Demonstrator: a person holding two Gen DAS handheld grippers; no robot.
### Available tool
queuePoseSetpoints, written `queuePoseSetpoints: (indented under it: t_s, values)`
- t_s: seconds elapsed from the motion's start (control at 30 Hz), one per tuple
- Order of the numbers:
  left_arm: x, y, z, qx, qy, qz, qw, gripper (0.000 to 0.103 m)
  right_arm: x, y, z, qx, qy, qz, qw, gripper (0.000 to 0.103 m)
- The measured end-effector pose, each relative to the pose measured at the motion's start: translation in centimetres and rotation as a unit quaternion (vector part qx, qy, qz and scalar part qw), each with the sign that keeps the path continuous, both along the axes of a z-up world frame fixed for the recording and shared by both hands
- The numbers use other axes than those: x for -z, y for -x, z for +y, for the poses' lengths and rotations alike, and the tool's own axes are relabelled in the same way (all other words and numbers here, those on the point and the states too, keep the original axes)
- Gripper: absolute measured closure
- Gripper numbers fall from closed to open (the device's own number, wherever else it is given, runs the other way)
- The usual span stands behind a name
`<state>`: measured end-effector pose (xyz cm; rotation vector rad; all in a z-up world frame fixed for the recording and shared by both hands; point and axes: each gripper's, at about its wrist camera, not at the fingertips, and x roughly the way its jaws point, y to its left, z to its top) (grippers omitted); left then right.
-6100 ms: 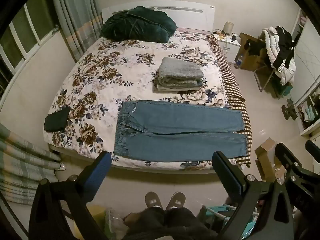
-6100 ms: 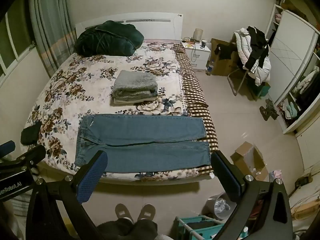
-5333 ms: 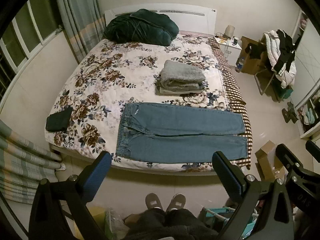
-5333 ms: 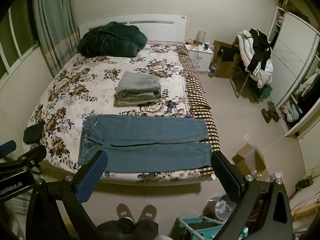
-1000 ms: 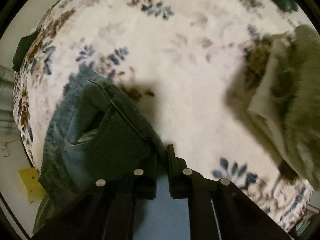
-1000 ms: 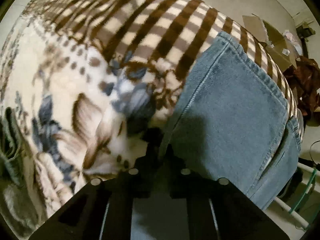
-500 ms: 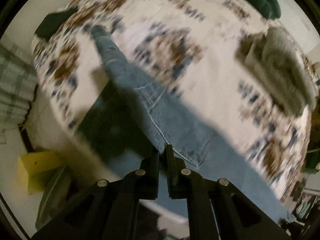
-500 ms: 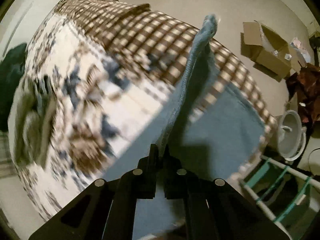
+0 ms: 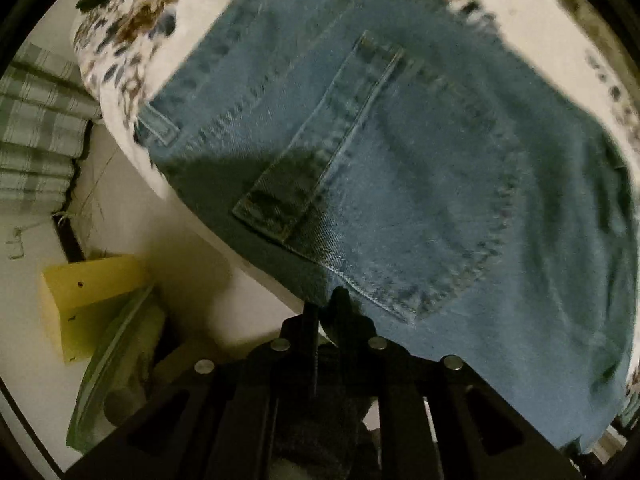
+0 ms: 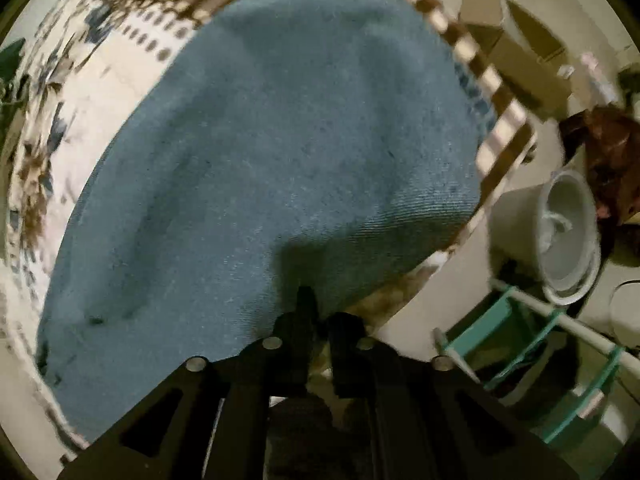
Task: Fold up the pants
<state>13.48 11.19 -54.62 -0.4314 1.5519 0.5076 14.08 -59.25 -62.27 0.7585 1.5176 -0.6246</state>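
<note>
The blue jeans (image 9: 420,152) lie on the floral bed, folded lengthwise, back pocket up. My left gripper (image 9: 325,312) is shut on the waist end of the jeans at the bed's near edge. In the right wrist view the leg end of the jeans (image 10: 280,152) covers the bed's checked corner. My right gripper (image 10: 318,312) is shut on the leg hem at the near edge. Both views are blurred.
The floral bedspread (image 9: 132,28) shows at the left. A yellow box (image 9: 88,300) and a striped curtain (image 9: 36,120) sit left of the bed. A grey bucket (image 10: 568,232), a teal rack (image 10: 532,364) and cardboard boxes (image 10: 516,56) stand on the floor at right.
Both grippers have pulled the far leg toward me, from lifted on edge to laid flat over the near leg. They now sit at the bed's near edge.
</note>
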Motion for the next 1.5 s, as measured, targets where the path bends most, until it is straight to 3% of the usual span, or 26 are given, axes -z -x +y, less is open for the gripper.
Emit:
queuePoseSetpoints:
  t_s: [0.03,0.07,0.13,0.17,0.2,0.27,0.37,0.47,0.53,0.57,0.63,0.73,0.8,0.87,0.93,1.0,1.03,1.07,1.23,1.3,1.33,1.37,1.4,1.43,1.5]
  values:
    - [-0.8,0.0,-0.1,0.005,-0.001,-0.009,0.9999,0.091,-0.7,0.9,-0.8,0.013,-0.013,-0.019,1.0,0.064]
    - [-1.8,0.0,-0.3,0.011,-0.006,-0.019,0.9997,0.084,-1.6,1.6,-1.5,0.024,-0.02,-0.038,0.999,0.061]
    - [-3.8,0.2,-0.8,0.028,-0.019,-0.038,0.9987,0.054,-4.1,3.5,-3.6,0.051,-0.009,-0.07,0.996,0.054]
    - [-4.5,-0.1,-1.2,0.036,-0.024,-0.046,0.998,0.026,-5.2,4.3,-4.8,0.065,-0.007,-0.089,0.994,0.05]
    - [-5.2,-0.5,-1.8,0.044,-0.032,-0.054,0.9971,0.014,-5.9,4.8,-5.9,0.078,-0.004,-0.102,0.992,0.049]
    - [-6.0,-1.4,-3.3,0.062,-0.038,-0.075,0.9946,0.014,-6.7,5.4,-8.1,0.101,0.005,-0.117,0.988,0.044]
    - [-5.0,-2.8,-6.4,0.09,-0.015,-0.069,0.9935,0.014,-5.8,5.4,-11.4,0.151,-0.008,-0.119,0.981,0.044]
    - [-4.0,-4.1,-10.3,0.125,0.009,-0.067,0.9899,0.014,-2.6,5.6,-13.1,0.23,-0.092,-0.128,0.96,0.044]
    - [-3.3,-4.6,-13.0,0.152,0.016,-0.064,0.9863,0.014,-0.2,6.2,-13.1,0.277,-0.169,-0.148,0.934,0.044]
    - [-2.9,-4.9,-14.7,0.169,0.022,-0.06,0.9836,0.014,0.2,6.2,-12.8,0.285,-0.184,-0.158,0.928,0.044]
    - [-2.3,-5.1,-17.0,0.192,0.031,-0.053,0.9795,0.014,-0.8,6.1,-12.3,0.283,-0.158,-0.196,0.926,0.045]
    - [-1.8,-5.1,-19.9,0.227,0.032,-0.052,0.9719,0.014,-3.2,6.8,-11.7,0.275,-0.103,-0.266,0.918,0.058]
    - [-1.5,-5.2,-21.4,0.251,0.028,-0.051,0.9663,0.014,-4.0,7.1,-11.7,0.256,-0.062,-0.274,0.925,0.06]
    - [-1.2,-5.2,-22.5,0.269,0.023,-0.049,0.9616,0.014,-3.9,7.2,-11.9,0.229,-0.035,-0.243,0.942,0.06]
    - [-0.9,-5.1,-23.4,0.287,0.019,-0.049,0.9566,0.014,-4.0,7.6,-12.1,0.212,-0.023,-0.243,0.946,0.062]
    - [-0.8,-5.1,-25.1,0.299,0.015,-0.046,0.953,0.014,-4.4,7.7,-12.5,0.197,-0.014,-0.246,0.949,0.08]
    - [-0.8,-5.2,-26.1,0.304,0.012,-0.045,0.9514,0.014,-4.9,7.7,-12.5,0.188,0.003,-0.242,0.952,0.095]
    - [-0.7,-5.2,-26.5,0.31,0.011,-0.045,0.9497,0.014,-5.3,7.6,-12.6,0.183,0.011,-0.245,0.952,0.096]
    - [-0.9,-6.4,-27.5,0.324,0.005,-0.055,0.9444,0.014,-7.3,6.5,-12.3,0.164,0.063,-0.239,0.955,0.098]
    - [-0.9,-6.4,-27.6,0.328,0.001,-0.058,0.9427,0.014,-5.5,6.3,-12.5,0.136,0.066,-0.19,0.97,0.097]
    - [-0.7,-6.5,-27.7,0.331,-0.001,-0.057,0.942,0.014,-3.9,5.8,-12.7,0.11,0.052,-0.147,0.982,0.094]
    - [-0.6,-6.4,-27.7,0.333,-0.002,-0.055,0.9413,0.014,-3.0,5.3,-12.8,0.083,0.047,-0.098,0.991,0.084]
    - [-0.4,-6.6,-27.9,0.335,0.0,-0.055,0.9408,0.014,-3.1,5.0,-12.8,0.07,0.049,-0.086,0.993,0.082]
    - [-0.4,-6.9,-28.0,0.337,-0.001,-0.056,0.9398,0.014,-4.3,4.7,-12.7,0.056,0.065,-0.097,0.992,0.082]
    - [-0.7,-7.1,-28.6,0.346,-0.006,-0.06,0.9363,0.014,-7.3,3.9,-12.3,0.038,0.103,-0.128,0.986,0.072]
